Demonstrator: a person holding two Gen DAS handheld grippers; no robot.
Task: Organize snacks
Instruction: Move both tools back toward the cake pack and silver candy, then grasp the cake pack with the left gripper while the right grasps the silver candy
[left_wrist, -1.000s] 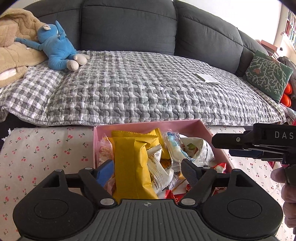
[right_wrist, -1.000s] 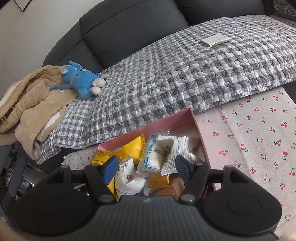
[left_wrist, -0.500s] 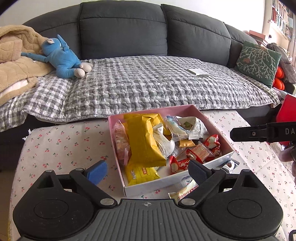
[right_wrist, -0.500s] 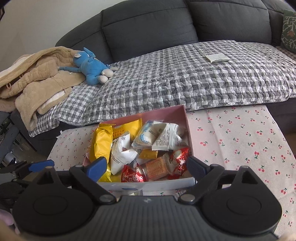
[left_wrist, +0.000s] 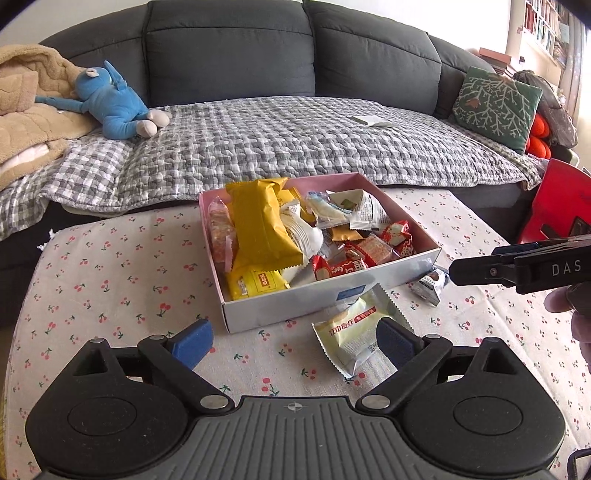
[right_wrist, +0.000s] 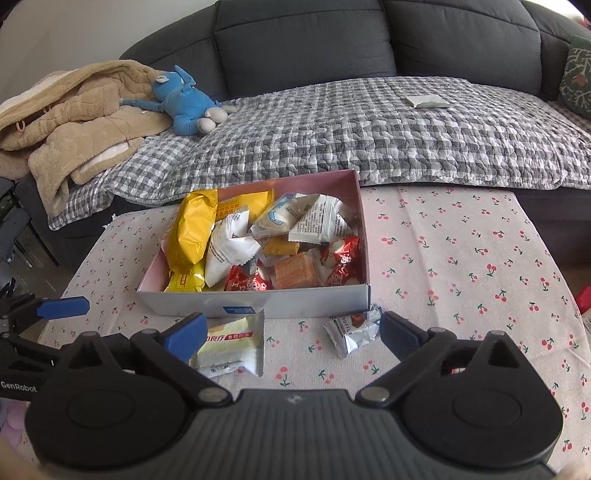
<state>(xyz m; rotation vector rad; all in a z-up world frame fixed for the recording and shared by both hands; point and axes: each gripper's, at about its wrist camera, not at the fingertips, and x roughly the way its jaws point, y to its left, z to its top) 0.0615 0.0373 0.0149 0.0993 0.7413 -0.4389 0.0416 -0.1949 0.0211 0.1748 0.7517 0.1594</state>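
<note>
A pink-lined box (left_wrist: 295, 301) (right_wrist: 314, 301) full of snack packets stands on the cherry-print tablecloth, with a big yellow packet (left_wrist: 258, 225) (right_wrist: 194, 229) on top. Two packets lie on the cloth in front of it: a pale green one (left_wrist: 351, 332) (right_wrist: 232, 343) and a silver truffle one (left_wrist: 430, 286) (right_wrist: 354, 330). My left gripper (left_wrist: 293, 341) is open and empty, its right finger over the pale green packet. My right gripper (right_wrist: 291, 332) is still opening, holding nothing; the two loose packets lie just beyond its fingertips.
Behind the table (left_wrist: 110, 288) runs a dark grey sofa (left_wrist: 229, 48) covered by a checked quilt. On it lie a blue plush toy (left_wrist: 114, 107), a beige blanket (right_wrist: 74, 110) and a green cushion (left_wrist: 495, 103). A red chair (left_wrist: 557, 203) stands at the right.
Both grippers have drawn back from over the box toward the table's near side and their jaws have spread wider. The box front and the two loose packets have come into view.
</note>
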